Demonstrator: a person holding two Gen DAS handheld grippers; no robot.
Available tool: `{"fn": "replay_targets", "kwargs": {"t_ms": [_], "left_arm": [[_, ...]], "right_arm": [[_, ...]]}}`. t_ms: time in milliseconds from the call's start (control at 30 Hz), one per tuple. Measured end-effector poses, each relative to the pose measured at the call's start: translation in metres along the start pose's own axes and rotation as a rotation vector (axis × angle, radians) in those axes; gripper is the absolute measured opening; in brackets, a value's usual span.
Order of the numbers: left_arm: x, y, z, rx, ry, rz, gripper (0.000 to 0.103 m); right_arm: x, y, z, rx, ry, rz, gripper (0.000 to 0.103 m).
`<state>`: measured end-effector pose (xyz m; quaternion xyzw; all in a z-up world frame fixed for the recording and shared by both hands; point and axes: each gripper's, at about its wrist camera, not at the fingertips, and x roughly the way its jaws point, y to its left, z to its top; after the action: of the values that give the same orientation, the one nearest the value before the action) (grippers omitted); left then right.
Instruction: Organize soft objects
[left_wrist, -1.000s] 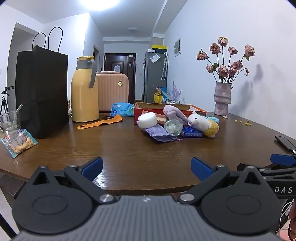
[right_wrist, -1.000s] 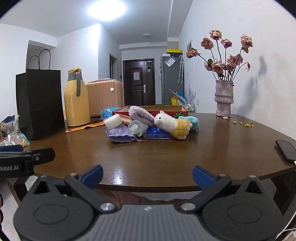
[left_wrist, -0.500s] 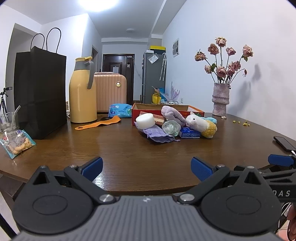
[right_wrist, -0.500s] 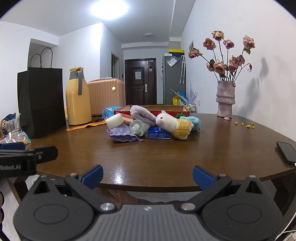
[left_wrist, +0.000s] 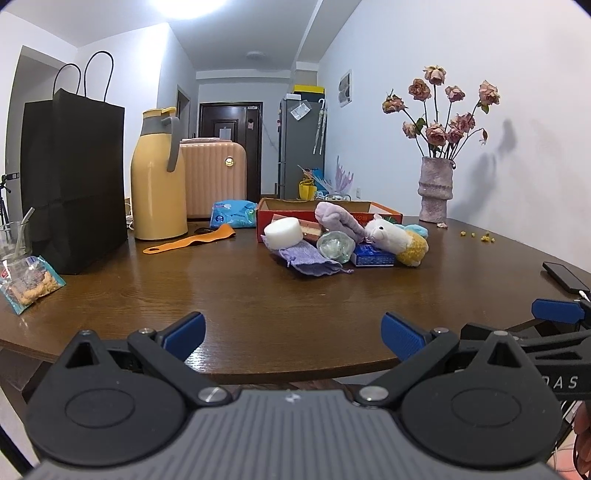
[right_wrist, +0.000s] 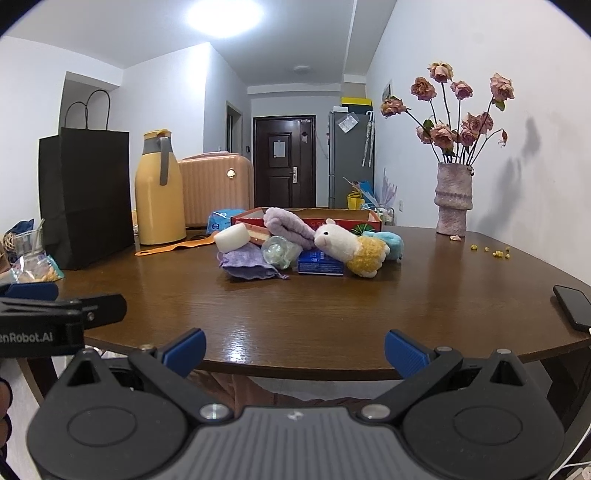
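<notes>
Nothing sorted yet; left gripper (left_wrist: 291, 330) and right gripper (right_wrist: 293, 347) gape wide, empty, well short of the red box (right_wrist: 332, 218); plush alpaca (right_wrist: 347, 245), purple pouch (right_wrist: 249, 263), sponge (right_wrist: 232, 237) heaped just before it

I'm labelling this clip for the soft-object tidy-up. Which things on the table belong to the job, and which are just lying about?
Belongs to the job:
plush alpaca
purple towel
lilac pouch
white sponge
red box

Just lying about:
black paper bag
yellow thermos
vase of dried roses
phone
snack packet
orange strap
</notes>
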<state>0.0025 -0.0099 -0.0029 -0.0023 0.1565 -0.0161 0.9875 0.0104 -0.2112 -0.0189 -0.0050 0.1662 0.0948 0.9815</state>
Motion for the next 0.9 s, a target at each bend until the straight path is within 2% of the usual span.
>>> {"fn": "replay_targets", "kwargs": {"t_ms": [900], "left_arm": [[0.0022, 0.0009, 0.0012, 0.0, -0.006, 0.007, 0.103]], "right_arm": [[0.0042, -0.0063, 0.004, 0.005, -0.004, -0.016, 0.103]]}}
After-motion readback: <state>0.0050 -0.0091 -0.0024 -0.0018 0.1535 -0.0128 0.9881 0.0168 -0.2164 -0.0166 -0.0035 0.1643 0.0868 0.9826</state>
